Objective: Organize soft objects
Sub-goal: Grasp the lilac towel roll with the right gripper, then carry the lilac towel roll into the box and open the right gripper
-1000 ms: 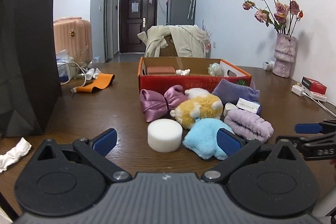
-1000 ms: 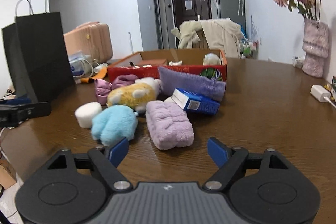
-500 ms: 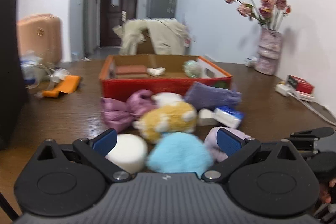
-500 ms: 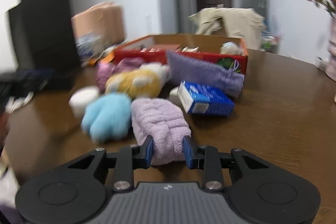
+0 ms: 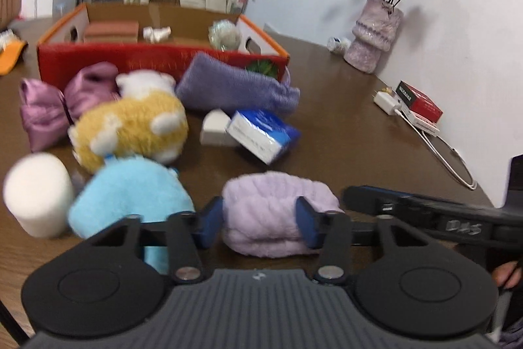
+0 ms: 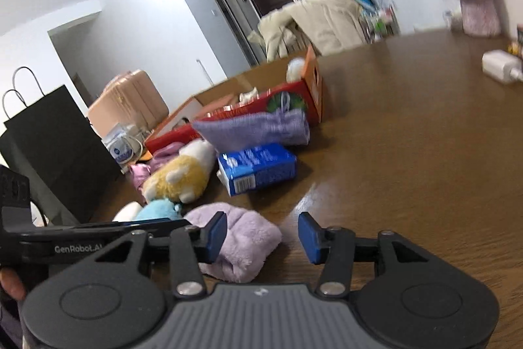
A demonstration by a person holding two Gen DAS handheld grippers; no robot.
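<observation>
A lilac fluffy cloth roll (image 5: pixel 274 211) lies on the brown table, and my left gripper (image 5: pixel 260 218) is shut on it, one pad on each side. The roll also shows in the right wrist view (image 6: pixel 242 241). My right gripper (image 6: pixel 263 237) is open and empty, just right of the roll. Behind lie a light blue plush (image 5: pixel 127 205), a yellow and white plush (image 5: pixel 130 130), a white foam cylinder (image 5: pixel 37 192), a pink satin bow (image 5: pixel 62 107) and a purple towel pouch (image 5: pixel 235 90). An open red cardboard box (image 5: pixel 157 58) stands at the back.
A blue tissue pack (image 5: pixel 261 133) and a small white block (image 5: pixel 214 130) lie mid-table. A vase of dried roses (image 5: pixel 376 38), a red box (image 5: pixel 420 100) and a white charger (image 5: pixel 389 103) stand at the right. A black paper bag (image 6: pixel 55 149) stands at the left.
My left gripper moved right from the blue plush and closed on the lilac roll. My right gripper, which gripped the roll half a second ago, opened and shifted right.
</observation>
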